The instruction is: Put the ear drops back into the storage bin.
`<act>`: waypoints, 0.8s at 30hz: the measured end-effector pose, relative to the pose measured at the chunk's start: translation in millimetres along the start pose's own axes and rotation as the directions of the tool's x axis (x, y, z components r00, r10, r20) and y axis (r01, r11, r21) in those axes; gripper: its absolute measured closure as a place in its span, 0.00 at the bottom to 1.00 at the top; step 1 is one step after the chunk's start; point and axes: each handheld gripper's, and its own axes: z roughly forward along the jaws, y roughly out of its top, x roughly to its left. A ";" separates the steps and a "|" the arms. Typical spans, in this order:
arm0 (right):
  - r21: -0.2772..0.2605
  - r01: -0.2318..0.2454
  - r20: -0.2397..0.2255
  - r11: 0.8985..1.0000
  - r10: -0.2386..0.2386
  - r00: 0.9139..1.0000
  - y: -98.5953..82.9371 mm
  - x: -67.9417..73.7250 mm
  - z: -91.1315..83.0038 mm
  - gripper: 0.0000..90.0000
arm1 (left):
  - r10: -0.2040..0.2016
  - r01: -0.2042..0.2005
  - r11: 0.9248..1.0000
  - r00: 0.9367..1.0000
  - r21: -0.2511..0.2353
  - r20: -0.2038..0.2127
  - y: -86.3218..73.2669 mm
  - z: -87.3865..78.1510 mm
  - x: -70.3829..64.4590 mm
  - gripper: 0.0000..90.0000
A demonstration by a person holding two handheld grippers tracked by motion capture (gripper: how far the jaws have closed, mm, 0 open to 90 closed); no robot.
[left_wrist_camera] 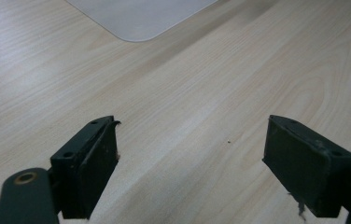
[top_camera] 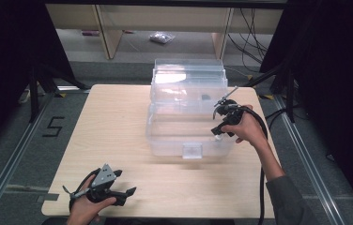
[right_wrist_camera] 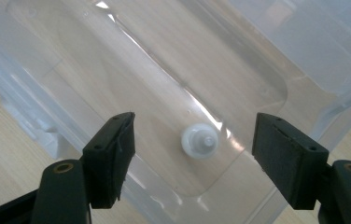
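High view: clear plastic lidded storage box (top_camera: 188, 110) mid-table, right gripper (top_camera: 222, 126) at its right edge; left gripper (left_wrist_camera: 190, 168) spread over bare wood; right gripper view: jaws spread above small white round cap (right_wrist_camera: 200, 140) inside, likely pre-grasp, needing descent.

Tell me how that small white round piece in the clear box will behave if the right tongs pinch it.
The white piece looks small and hard, so probably light and stiff. Its round rim suggests it may roll or skid on the clear box's glossy floor. The open right tongs straddle it, so a squeeze off its middle could pop it sideways.
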 end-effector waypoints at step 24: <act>-0.095 0.035 -0.003 0.995 -0.036 0.999 -11.9 26.6 -21.6 0.27 | 0.001 -0.001 1.000 1.000 0.000 -0.001 0.0 0.0 0.0 0.19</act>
